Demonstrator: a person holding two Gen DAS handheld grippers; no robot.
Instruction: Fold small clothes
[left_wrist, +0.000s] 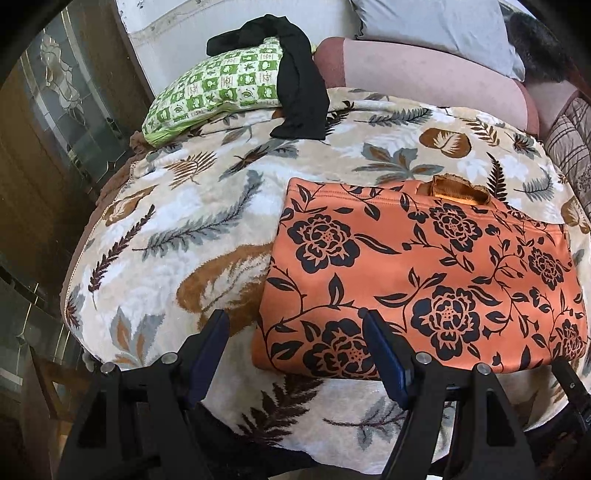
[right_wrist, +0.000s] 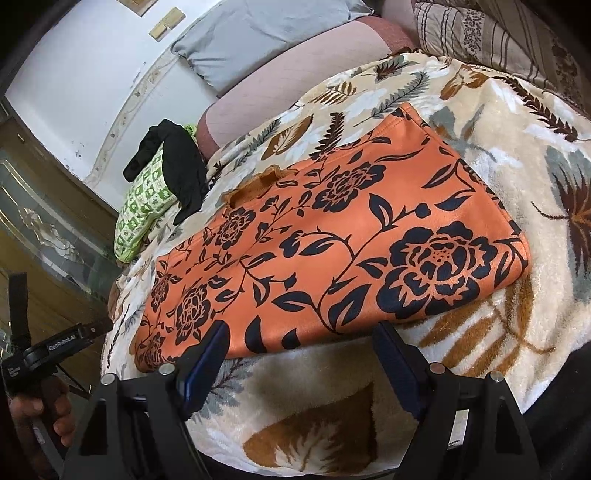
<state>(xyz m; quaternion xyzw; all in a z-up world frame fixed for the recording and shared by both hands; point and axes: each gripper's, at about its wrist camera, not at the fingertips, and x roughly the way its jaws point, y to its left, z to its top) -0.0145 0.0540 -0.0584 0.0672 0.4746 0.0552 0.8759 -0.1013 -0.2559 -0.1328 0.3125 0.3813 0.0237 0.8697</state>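
The orange floral garment (left_wrist: 417, 280) lies folded into a flat rectangle on the leaf-patterned blanket (left_wrist: 177, 221), filling the centre right of the left wrist view. The left gripper (left_wrist: 295, 321) sits at the bottom of that frame with its jaws spread wide and nothing between them; its right finger overlaps the garment's near left corner, its left finger stands over bare blanket. Whether the finger touches the cloth cannot be told.

In the right wrist view the garment (right_wrist: 332, 251) runs diagonally from lower left to upper right across the middle of the frame. The right gripper (right_wrist: 299, 332) is at the bottom centre — jaws wide apart, holding nothing — with both fingertips just at the garment's near edge and blanket (right_wrist: 517, 332) showing between them.

At the garment's far edge a ribbed tan collar (left_wrist: 458, 190) pokes out. A green checked pillow (left_wrist: 218, 92) with a black garment (left_wrist: 299, 85) draped over it sits in the upper left of the left wrist view.

Only the right wrist view shows the other gripper's handle and the hand (right_wrist: 40, 413) gripping it, at the lower left edge. Only the left wrist view shows the blanket's left side falling away beside a wood and glass cabinet (left_wrist: 55, 110).
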